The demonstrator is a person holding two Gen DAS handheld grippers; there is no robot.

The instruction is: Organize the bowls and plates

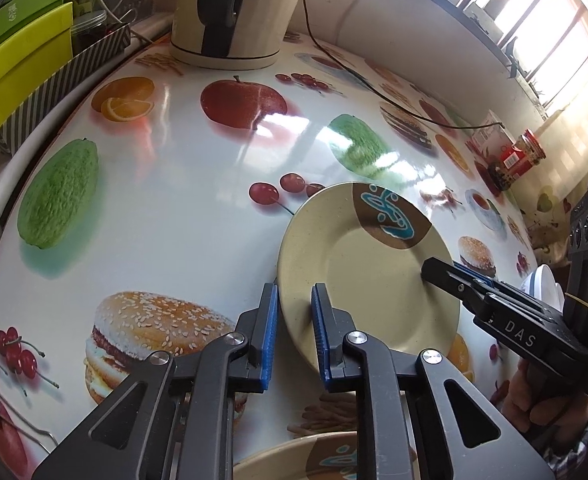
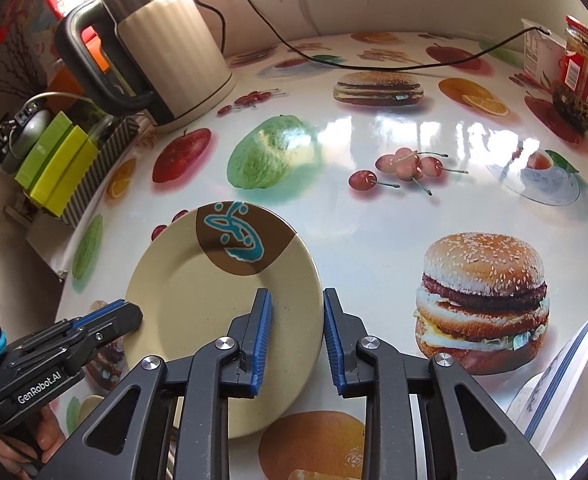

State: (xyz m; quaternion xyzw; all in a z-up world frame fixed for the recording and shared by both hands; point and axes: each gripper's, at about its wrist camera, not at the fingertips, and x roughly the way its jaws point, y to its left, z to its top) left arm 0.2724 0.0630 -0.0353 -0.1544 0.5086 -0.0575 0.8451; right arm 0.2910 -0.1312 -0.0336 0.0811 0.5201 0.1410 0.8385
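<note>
Lying flat on the desk (image 2: pixel 373 216), cream plate (image 2: pixel 198 312) between both grippers. Straddling its left rim, left gripper (image 1: pixel 294 320), nearly closed, pinching; right gripper (image 2: pixel 297 320) pinching the opposite rim.

Plate (image 2: pixel 198 320), kettle (image 2: pixel 166 56) on table (image 2: pixel 373 220)
</note>
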